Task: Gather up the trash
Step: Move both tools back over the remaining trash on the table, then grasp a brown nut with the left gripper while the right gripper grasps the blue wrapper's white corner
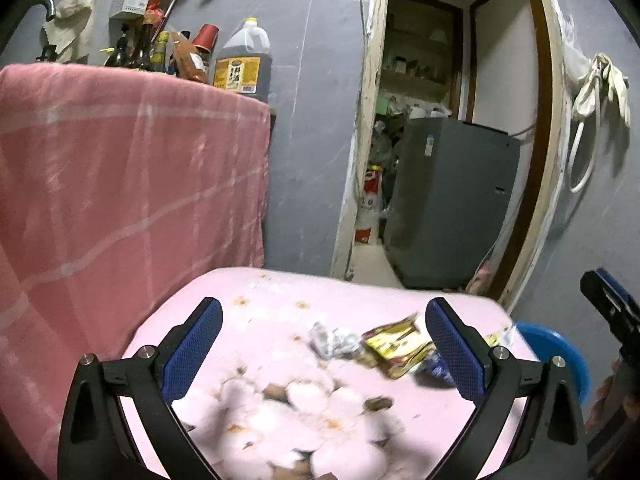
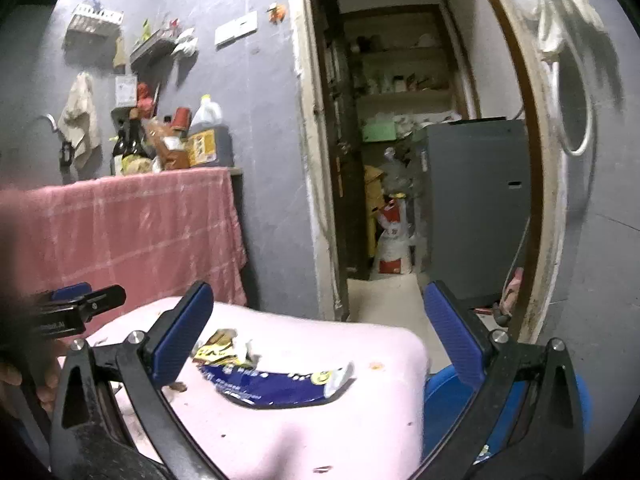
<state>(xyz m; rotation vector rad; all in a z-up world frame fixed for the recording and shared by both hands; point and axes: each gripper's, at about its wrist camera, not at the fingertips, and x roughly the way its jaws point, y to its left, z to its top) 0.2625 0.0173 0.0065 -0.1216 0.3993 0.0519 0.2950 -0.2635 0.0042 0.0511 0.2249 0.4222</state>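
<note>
The left claw point(image 1: 324, 344) hangs low over the pink tabletop point(image 1: 280, 304), tipped slightly downward, its two blue pads spread wide with nothing between them. The right claw point(image 2: 318, 340) is held at much the same height just to its right, also released and empty, aimed toward the open doorway point(image 2: 400, 160); in its view the left claw shows at the far left edge, gripped by a hand point(image 2: 24, 380).

The trash lies on the tabletop ahead of both claws. A crumpled white paper point(image 1: 334, 340) sits between the left claw's pads, with a yellow wrapper point(image 1: 396, 344) just to its right, creased and lying flat, its long side running roughly left to right. In the right wrist view the yellow wrapper point(image 2: 222, 348) lies just beside the left pad, and a blue wrapper point(image 2: 280, 384) is stretched out in front of it, its long axis running left to right across the tabletop, the torn silver end pointing right and curling up a little. The two wrappers look to be touching or overlapping, though the blur makes that hard to settle.

A blue bin point(image 2: 444, 408) stands below the tabletop's right edge. Behind, a pink cloth point(image 1: 120, 168) drapes over a counter carrying an oil jug point(image 1: 242, 60)
</note>
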